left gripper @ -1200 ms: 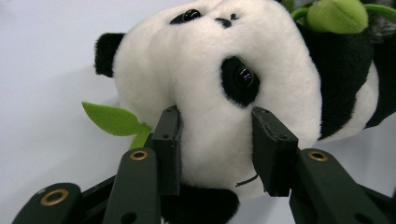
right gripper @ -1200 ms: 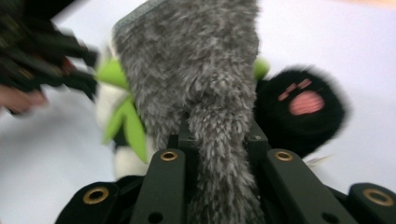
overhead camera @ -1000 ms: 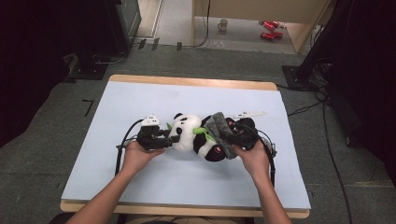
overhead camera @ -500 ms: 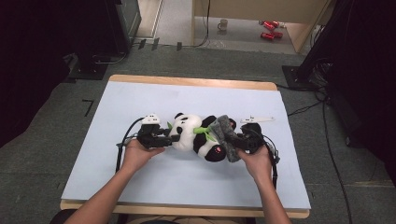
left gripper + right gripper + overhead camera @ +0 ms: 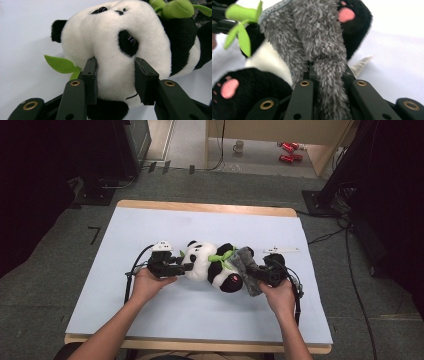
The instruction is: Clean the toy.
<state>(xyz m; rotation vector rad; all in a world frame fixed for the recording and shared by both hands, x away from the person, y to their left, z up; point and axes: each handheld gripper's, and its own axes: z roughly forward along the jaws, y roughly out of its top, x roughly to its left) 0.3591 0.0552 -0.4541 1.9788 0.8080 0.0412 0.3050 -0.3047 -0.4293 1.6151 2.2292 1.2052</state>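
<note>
A black-and-white plush panda (image 5: 207, 265) with green bamboo leaves (image 5: 222, 257) lies on its side on the pale blue table top (image 5: 150, 230). My left gripper (image 5: 186, 268) is shut on its white head (image 5: 117, 37), one pad on each side of the muzzle. A grey fuzzy cloth (image 5: 246, 266) lies over the panda's leg end. My right gripper (image 5: 257, 276) is shut on a bunched fold of that cloth (image 5: 312, 35). Black paws with pink pads (image 5: 345, 15) show on either side of it.
A small white tag-like strip (image 5: 281, 250) lies on the table beyond the right hand. Gripper cables (image 5: 131, 272) trail toward the near edge. On the floor behind the table stand a mug (image 5: 239, 145) and red objects (image 5: 290, 151). Dark equipment flanks both sides.
The right gripper has drawn the grey cloth a little to the right and toward the near edge. The left gripper and the panda's head have stayed put.
</note>
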